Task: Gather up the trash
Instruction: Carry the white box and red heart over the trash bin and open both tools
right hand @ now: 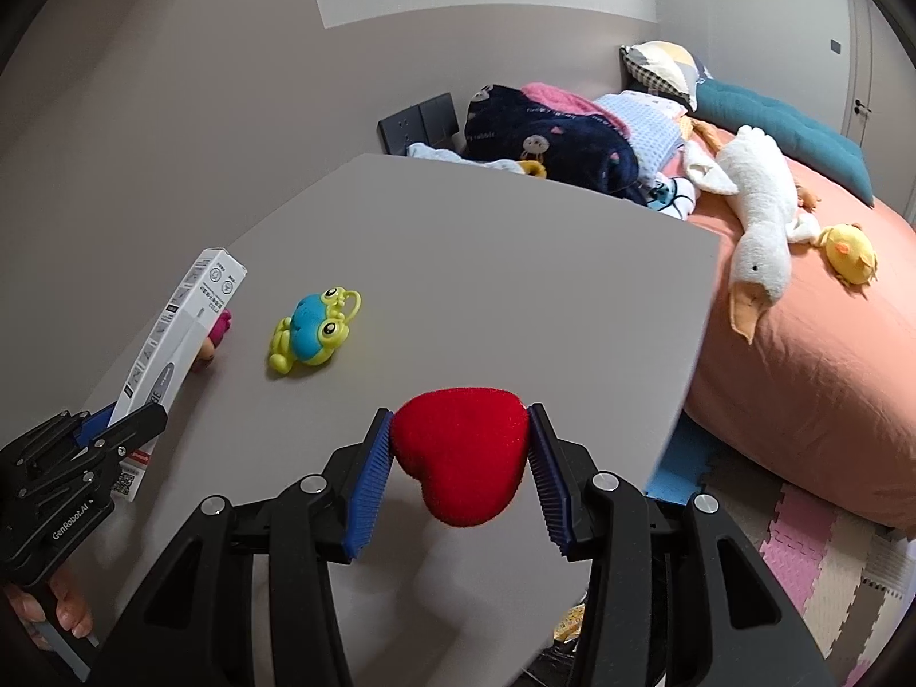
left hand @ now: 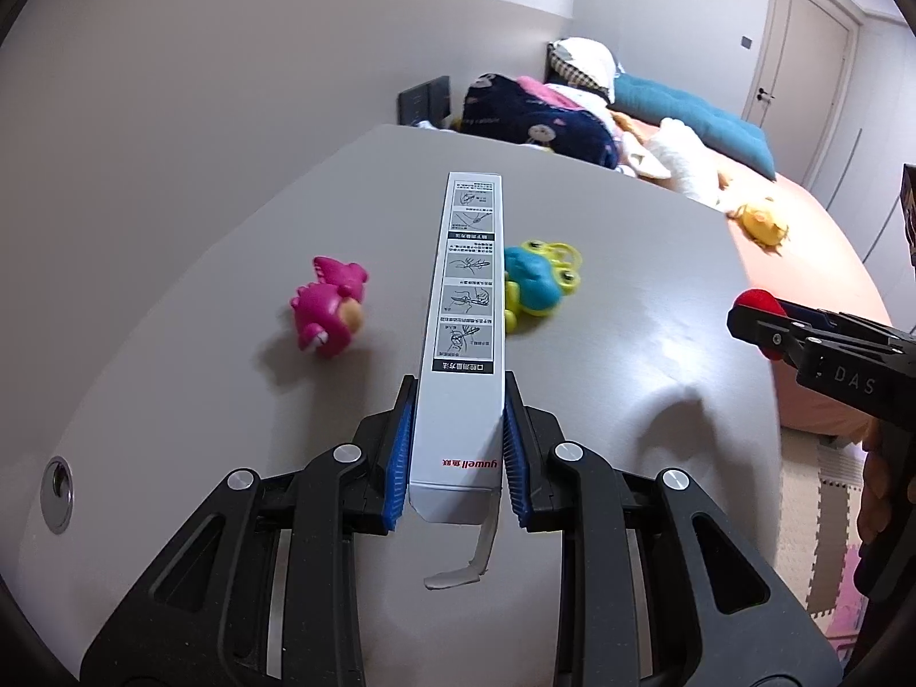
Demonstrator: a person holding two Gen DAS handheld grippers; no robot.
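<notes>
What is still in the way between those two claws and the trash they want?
Nothing: each already grips its piece. The left gripper clamps the long white box, the right gripper the red heart sponge. No bin shows in either view.

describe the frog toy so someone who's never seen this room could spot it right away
Start at the grey table beside the bed with the orange sheet. Two small plastic toys sit on its far left part. The frog toy is the blue and lime-green one with bulging eyes, nearer the bed than the pink dinosaur toy.
</notes>
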